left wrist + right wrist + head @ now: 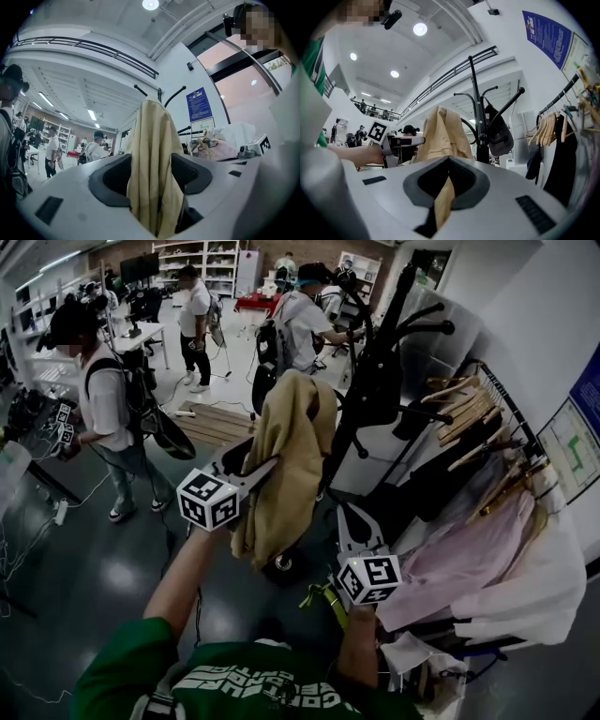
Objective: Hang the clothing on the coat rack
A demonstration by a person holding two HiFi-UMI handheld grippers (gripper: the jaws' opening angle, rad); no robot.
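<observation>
A tan garment [286,456] hangs draped over the top of a black coat rack [375,381]. In the left gripper view the garment [152,159] falls from the rack's hooks [159,93] down between my jaws. My left gripper [253,460] [151,176] is open, its jaws spread wide on either side of the cloth. My right gripper [349,521] [447,161] is lower and to the right, its jaws shut on a strip of the garment's tan fabric [443,201]. The right gripper view also shows the garment [440,136], the rack pole [478,108] and the left gripper [405,140].
A clothes rail [487,399] with wooden hangers and pink and white garments [487,549] stands close on the right. A dark bag [499,136] hangs on the rack. Several people [103,399] stand behind, near a wooden pallet [216,423].
</observation>
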